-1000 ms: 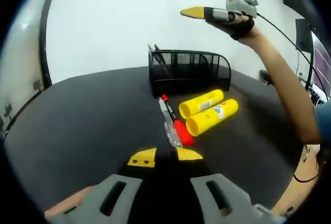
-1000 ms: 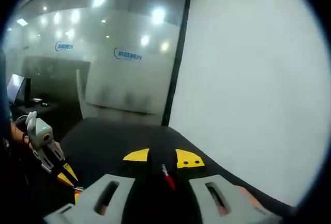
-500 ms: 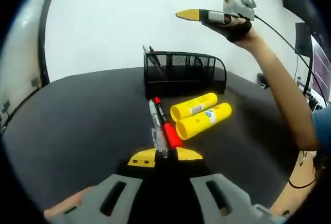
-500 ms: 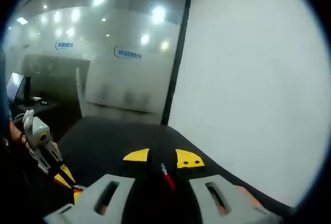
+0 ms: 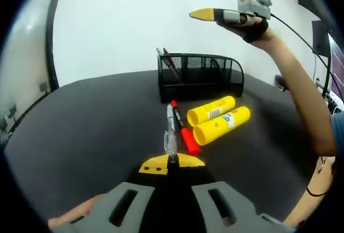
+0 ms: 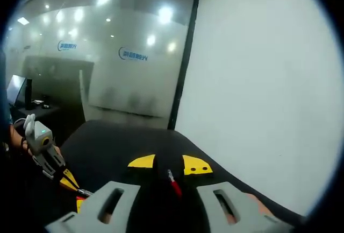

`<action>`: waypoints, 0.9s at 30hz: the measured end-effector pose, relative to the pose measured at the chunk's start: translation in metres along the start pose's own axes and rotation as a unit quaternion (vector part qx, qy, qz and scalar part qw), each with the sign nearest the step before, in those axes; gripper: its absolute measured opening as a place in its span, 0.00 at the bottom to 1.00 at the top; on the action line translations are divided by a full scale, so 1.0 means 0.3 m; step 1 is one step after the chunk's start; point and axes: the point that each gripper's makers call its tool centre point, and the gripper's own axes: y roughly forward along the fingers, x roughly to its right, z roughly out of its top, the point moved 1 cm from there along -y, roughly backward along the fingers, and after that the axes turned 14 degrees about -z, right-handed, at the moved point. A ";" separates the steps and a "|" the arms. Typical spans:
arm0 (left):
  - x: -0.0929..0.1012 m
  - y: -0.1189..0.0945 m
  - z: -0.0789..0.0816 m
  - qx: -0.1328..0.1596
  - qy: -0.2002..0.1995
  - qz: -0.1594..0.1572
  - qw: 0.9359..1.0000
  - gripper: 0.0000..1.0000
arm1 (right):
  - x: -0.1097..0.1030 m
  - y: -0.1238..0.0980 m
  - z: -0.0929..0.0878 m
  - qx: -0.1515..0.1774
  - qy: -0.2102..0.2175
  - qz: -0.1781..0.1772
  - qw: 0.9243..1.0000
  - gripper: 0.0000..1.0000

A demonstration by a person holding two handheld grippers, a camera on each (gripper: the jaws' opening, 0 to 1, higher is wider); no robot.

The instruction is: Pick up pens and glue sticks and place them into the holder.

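**Left tool pinching a pen, right tool up in the air with a red one**

Down at the bottom of the left gripper view, the left tool (image 5: 172,163) has its yellow tips pressed together on the near end of a clear pen (image 5: 171,134), which lies along the dark surface (image 5: 91,136) pointing toward the holder (image 5: 200,77). Touching that pen on its right is a red marker (image 5: 184,129), also pointing at the holder. Just right of the marker sit two yellow glue sticks (image 5: 220,117), lying side by side and angled, in front of the holder and a bit apart from it.

The holder is a black mesh one, standing upright near the far edge of the surface, with a couple of pens (image 5: 169,63) already leaning in its left corner.

Above the holder and off to its right, the right tool (image 5: 201,13) is held up high in a person's hand (image 5: 252,26), tips together as far as I can see.

Over in the right gripper view, the right tool (image 6: 169,164) looks closed on a thin red pen (image 6: 173,183) that runs back between its jaws. The left tool (image 6: 67,182) shows low on the left there, with something yellow right by it. Behind is a white wall and a glass partition with ceiling lights reflecting in it.
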 end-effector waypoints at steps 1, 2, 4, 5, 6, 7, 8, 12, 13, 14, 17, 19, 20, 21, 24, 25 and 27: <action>-0.009 -0.008 -0.001 0.001 -0.002 0.002 1.000 0.01 | 0.000 0.003 -0.001 -0.001 -0.001 0.001 1.000 0.14; -0.033 -0.021 0.001 0.004 -0.005 0.017 1.000 0.00 | -0.002 0.005 -0.002 -0.002 -0.002 0.001 1.000 0.14; -0.045 -0.034 0.000 0.005 0.000 0.016 1.000 0.00 | -0.005 0.008 -0.004 -0.004 -0.004 0.002 1.000 0.14; -0.058 -0.038 -0.001 0.006 -0.001 0.018 1.000 0.00 | -0.008 0.008 -0.006 -0.005 -0.005 0.002 1.000 0.14; -0.068 -0.042 -0.004 0.006 -0.003 0.019 1.000 0.00 | -0.010 0.009 -0.006 -0.005 -0.006 0.002 1.000 0.14; -0.073 -0.045 -0.005 0.006 -0.005 0.019 1.000 0.00 | -0.012 0.010 -0.007 -0.006 -0.007 0.003 1.000 0.14; -0.075 -0.047 -0.005 0.008 -0.006 0.020 1.000 0.00 | -0.012 0.013 -0.008 -0.007 -0.008 0.003 1.000 0.14; -0.037 -0.034 0.003 0.018 -0.007 0.006 1.000 0.03 | -0.010 0.024 -0.013 -0.011 -0.012 0.005 1.000 0.14; -0.027 -0.025 0.000 0.017 -0.005 0.003 1.000 0.06 | -0.011 0.026 -0.016 -0.012 -0.014 0.004 1.000 0.14; -0.018 -0.018 0.000 0.018 -0.002 -0.001 1.000 0.08 | -0.014 0.025 -0.019 -0.014 -0.016 0.004 1.000 0.14; 0.003 0.002 -0.004 0.018 0.000 -0.007 1.000 0.10 | -0.020 0.022 -0.023 -0.016 -0.018 0.005 1.000 0.14; 0.011 0.013 0.001 0.019 0.004 -0.007 1.000 0.12 | -0.022 0.020 -0.022 -0.015 -0.018 0.005 1.000 0.14; 0.013 0.019 0.005 0.017 0.007 -0.005 1.000 0.13 | -0.023 0.018 -0.021 -0.015 -0.018 0.005 1.000 0.14; 0.008 0.023 0.010 0.016 0.012 -0.001 1.000 0.13 | -0.023 0.017 -0.021 -0.015 -0.018 0.005 1.000 0.14; -0.003 0.039 0.027 0.014 0.021 0.003 1.000 0.13 | -0.021 0.016 -0.019 -0.012 -0.014 0.007 1.000 0.14; -0.007 0.044 0.030 0.013 0.023 0.005 1.000 0.13 | -0.020 0.015 -0.018 -0.011 -0.013 0.007 1.000 0.14; -0.017 0.061 0.035 0.005 0.030 0.008 1.000 0.13 | -0.025 0.009 -0.016 -0.009 -0.012 0.006 1.000 0.14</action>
